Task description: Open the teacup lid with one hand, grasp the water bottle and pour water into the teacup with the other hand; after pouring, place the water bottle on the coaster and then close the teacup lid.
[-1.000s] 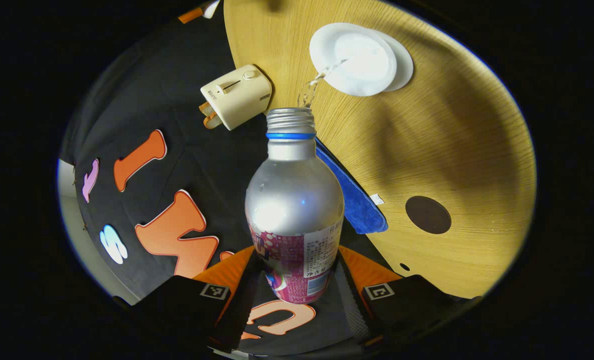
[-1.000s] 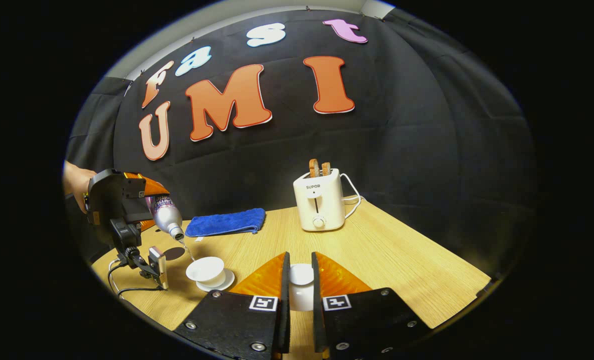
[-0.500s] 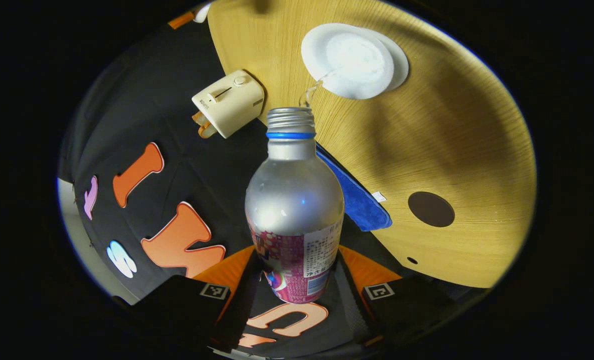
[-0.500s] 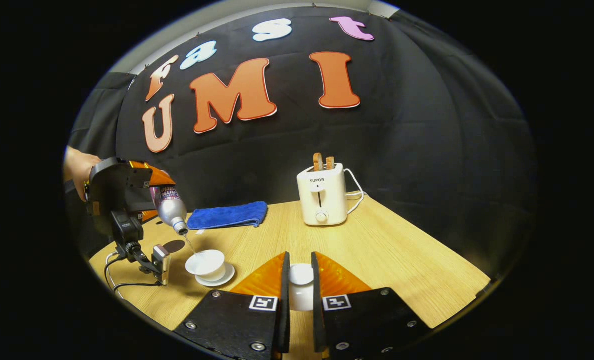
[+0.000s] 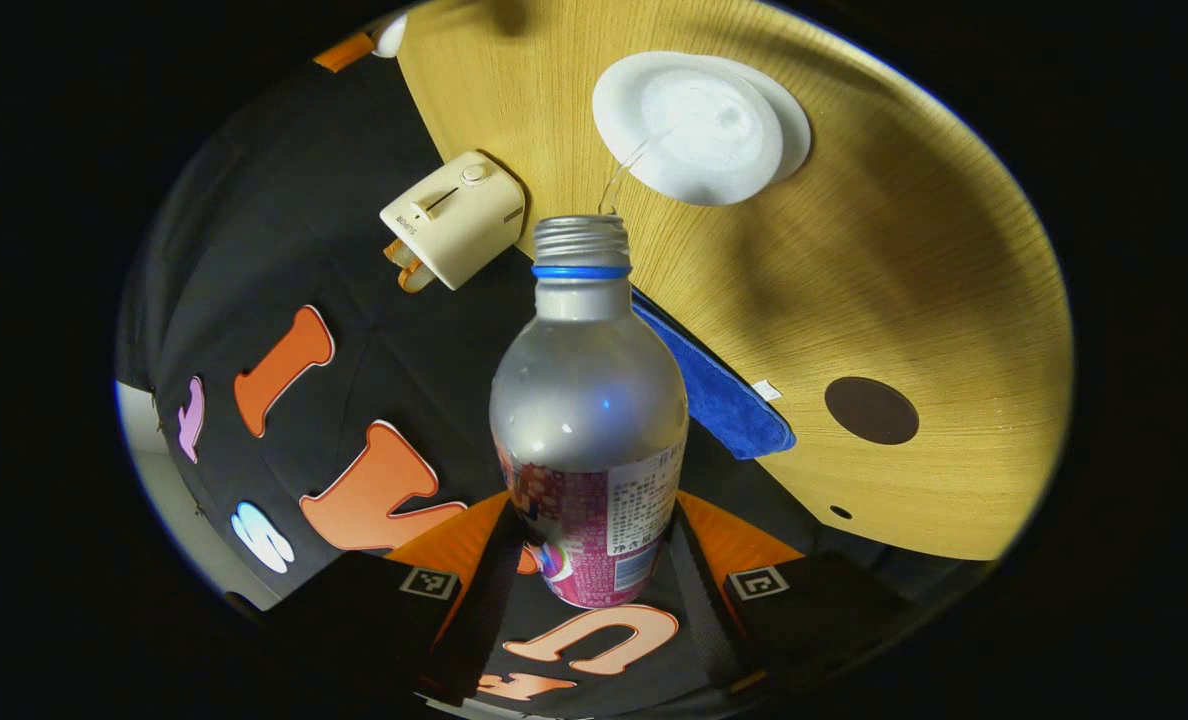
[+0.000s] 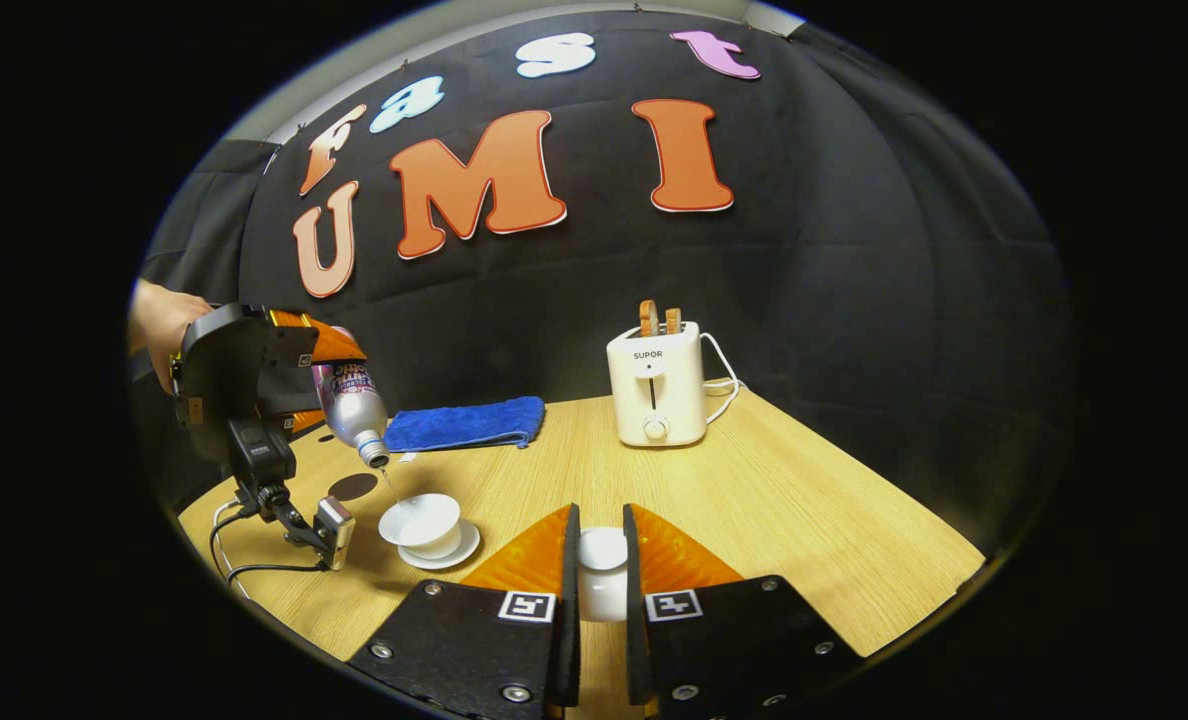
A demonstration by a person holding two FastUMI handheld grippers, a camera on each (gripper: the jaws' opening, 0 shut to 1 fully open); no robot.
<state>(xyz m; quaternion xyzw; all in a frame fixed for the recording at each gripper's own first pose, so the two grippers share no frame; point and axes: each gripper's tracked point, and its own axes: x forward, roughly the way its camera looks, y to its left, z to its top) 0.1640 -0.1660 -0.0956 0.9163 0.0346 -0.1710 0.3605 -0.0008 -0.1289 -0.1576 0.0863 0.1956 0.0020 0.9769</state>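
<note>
Both grippers clamped

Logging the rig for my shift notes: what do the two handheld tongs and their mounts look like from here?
Both tongs have black blocky bases, each bearing a square black-and-white tag, with ribbed orange wedges narrowing forward. In the right gripper view the left one shows a black housing with an orange wedge. Below it hangs a black bracket carrying a small device, with black and white cables trailing onto the table.

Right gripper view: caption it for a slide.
Right hand-held gripper holds the lid while the left hand-held gripper tips the bottle, pouring water into the teacup.
</note>
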